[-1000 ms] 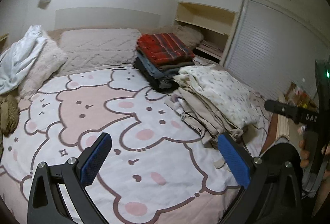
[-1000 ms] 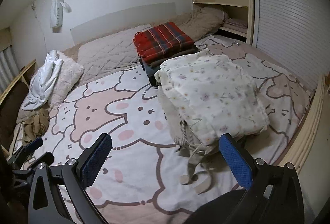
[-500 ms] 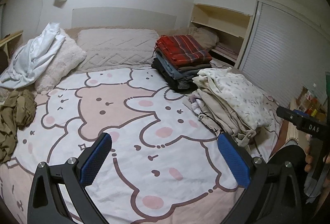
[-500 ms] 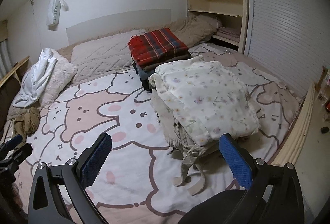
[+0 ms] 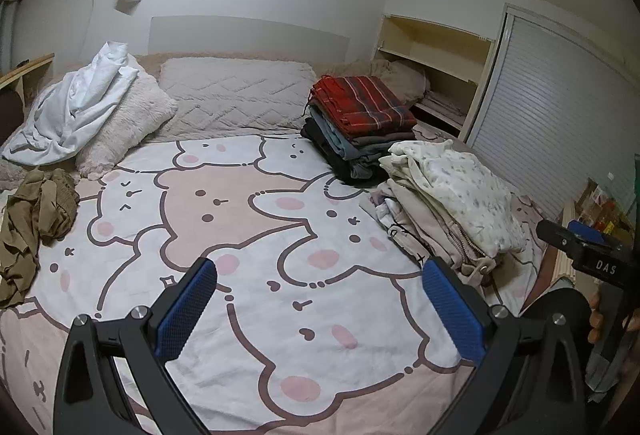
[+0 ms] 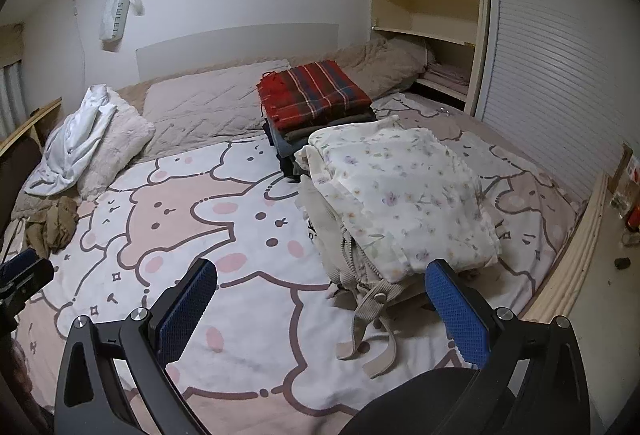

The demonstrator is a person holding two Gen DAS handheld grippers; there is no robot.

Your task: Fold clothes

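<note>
Both my pairs of jaws stand spread wide, blue pads apart, with nothing between them: my left gripper [image 5: 320,305] and my right gripper [image 6: 322,305] hang above the near edge of the bed [image 5: 240,219], whose cover is printed with pink and white cartoon bears.

The clothes lie on that bed in two folded piles and two loose heaps. The far pile [image 5: 360,127] has a red plaid piece on top, with grey, blue and dark layers under it. The near pile [image 6: 400,195], touching the far one, is topped by a white floral garment over beige pieces, one with a zip; a beige strap trails from it onto the cover, close to my right jaws. At the left side a crumpled olive garment [image 5: 36,223] lies on the cover, and a crumpled white garment [image 5: 76,107] is draped over a fluffy pillow [image 5: 132,123]. A second, quilted pillow [image 5: 236,95] lies along the headboard.

The open wall shelf [image 6: 428,23] in the corner has folded pale linen in its lowest bay; its upper bays look bare. A white bag [image 6: 116,15] hangs on the wall, lettered "SWEET" and perhaps more. In the left view my right gripper's body reads "DAS".
</note>
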